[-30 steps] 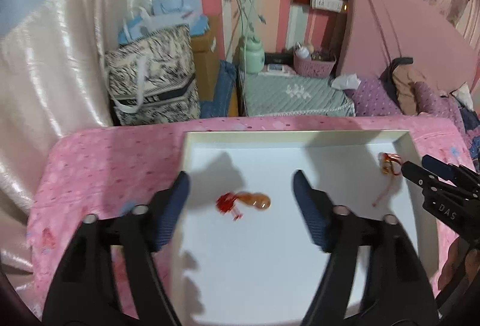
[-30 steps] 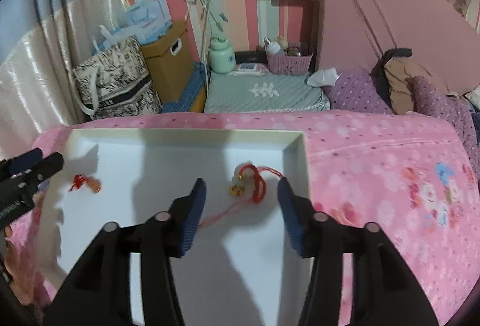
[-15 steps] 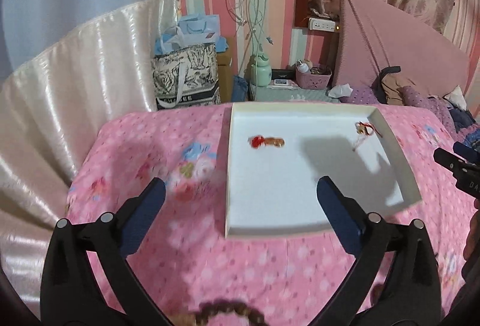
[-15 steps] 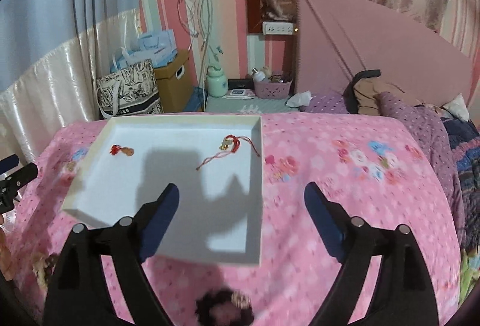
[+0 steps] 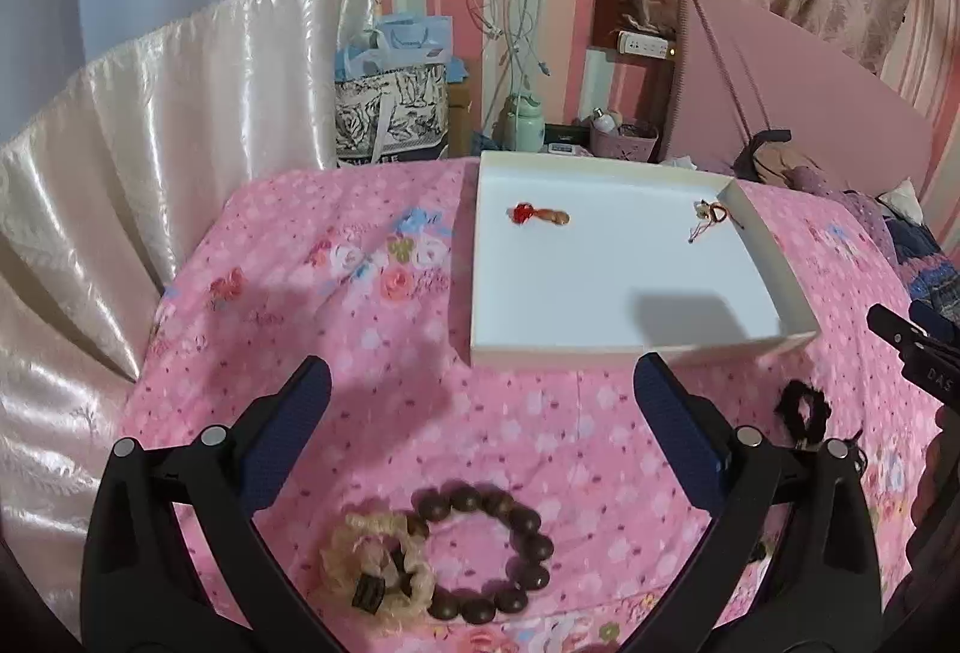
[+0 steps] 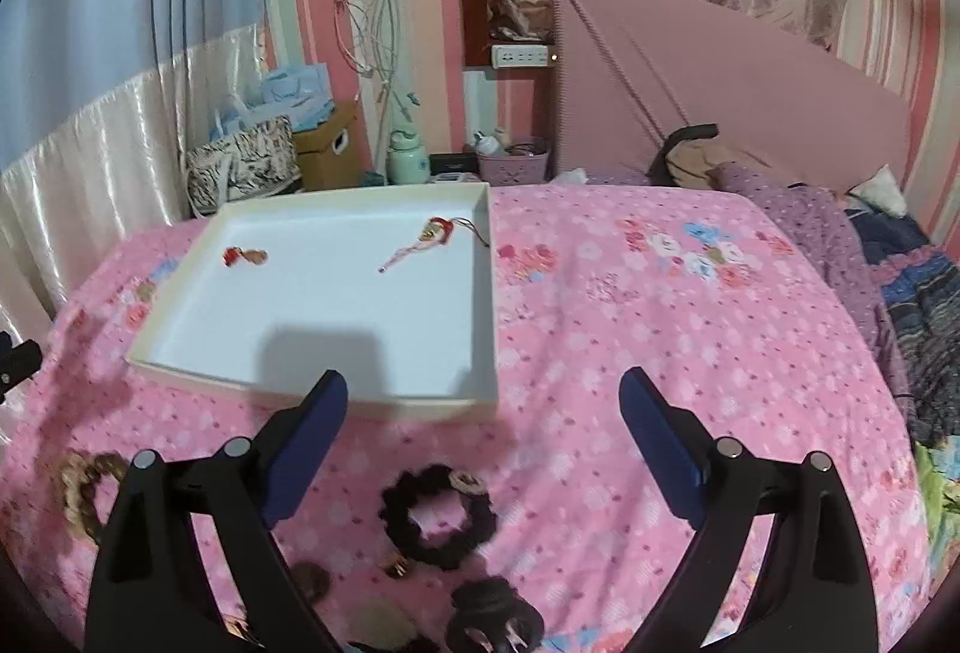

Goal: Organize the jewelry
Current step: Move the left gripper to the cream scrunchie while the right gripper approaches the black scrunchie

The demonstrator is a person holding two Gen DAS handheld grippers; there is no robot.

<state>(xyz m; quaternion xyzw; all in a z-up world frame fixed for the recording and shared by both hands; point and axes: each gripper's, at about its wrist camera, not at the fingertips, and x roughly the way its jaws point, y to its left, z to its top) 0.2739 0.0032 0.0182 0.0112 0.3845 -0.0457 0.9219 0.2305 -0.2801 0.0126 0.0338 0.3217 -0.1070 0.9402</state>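
Pulled back from the white tray [image 5: 624, 293] since a second ago, both grippers, jaws just widened, nothing between them. Spread over pink floral bedding [image 5: 336, 293]. Saw that shallow square cardboard tray at twelve o'clock, red-tasselled charm [image 5: 538, 215] and red-cord bracelet [image 5: 708, 218] lying inside, well apart. Left gripper [image 5: 480, 392] gaped above a round dark wooden bead bracelet [image 5: 489, 557] touching a cream frilly scrunchie [image 5: 375, 563] at six o'clock. Only the right view showed the released right gripper [image 6: 483, 407] over a fuzzy black scrunchie [image 6: 441, 524] and black claw clip [image 6: 495, 614].
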